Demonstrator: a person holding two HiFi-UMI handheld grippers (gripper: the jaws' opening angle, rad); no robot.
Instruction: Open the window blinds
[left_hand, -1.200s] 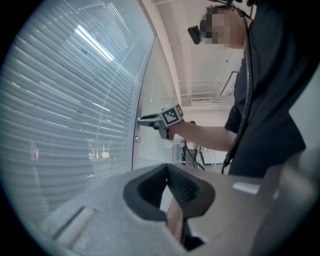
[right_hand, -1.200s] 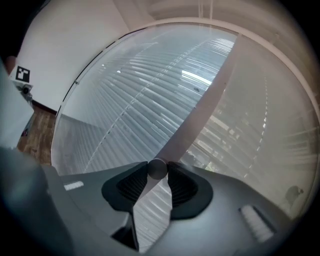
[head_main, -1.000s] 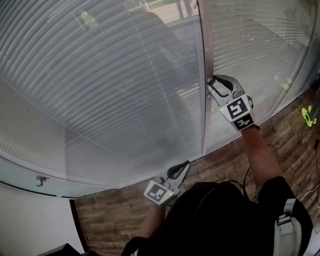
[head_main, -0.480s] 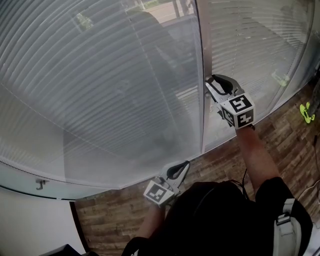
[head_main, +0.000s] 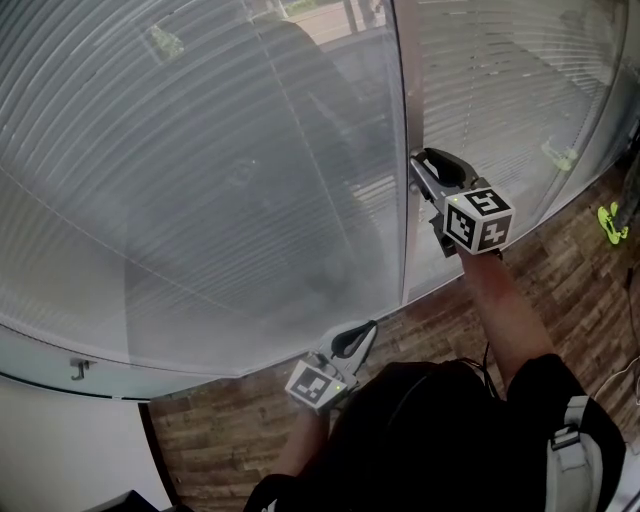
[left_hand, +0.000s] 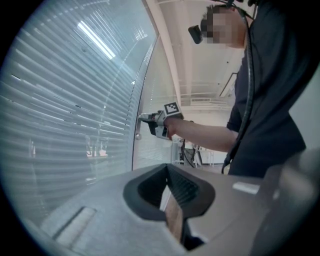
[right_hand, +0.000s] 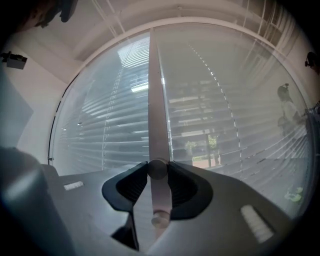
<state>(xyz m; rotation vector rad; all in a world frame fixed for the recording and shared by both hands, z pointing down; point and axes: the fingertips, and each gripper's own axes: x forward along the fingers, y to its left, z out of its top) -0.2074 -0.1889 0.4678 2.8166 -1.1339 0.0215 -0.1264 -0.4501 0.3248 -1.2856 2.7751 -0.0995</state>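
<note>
White horizontal-slat window blinds (head_main: 200, 180) are seen in the head view to fill two glazed panels, which are divided by a pale upright metal post (head_main: 412, 110). The grey two-jaw right gripper (head_main: 425, 165) is held level against this post at mid-height, with its marker cube turned towards the camera and a bare forearm (head_main: 505, 310) stretched out behind it. The matching left gripper (head_main: 365, 330) is kept low, close to the body and well apart from the glass, above a brown wooden plank floor (head_main: 560, 270). Nothing is carried by it.

In the left gripper view, the black pads of the left gripper (left_hand: 167, 167) are seen brought together at their tips with nothing between them. The blinds (left_hand: 65, 125) are shown at the left, and the right gripper (left_hand: 145, 118) is visible beyond, set against the edge of the panel.

In the right gripper view, the jaws of the right gripper (right_hand: 158, 169) are closed onto a small round grey knob (right_hand: 158, 170) mounted on the post (right_hand: 157, 100). The knob is pressed from both sides by the pads. The blinds (right_hand: 225, 125) are spread to either side of the post, fully lowered, and daylight and greenery are seen between the slats on the right.
</note>
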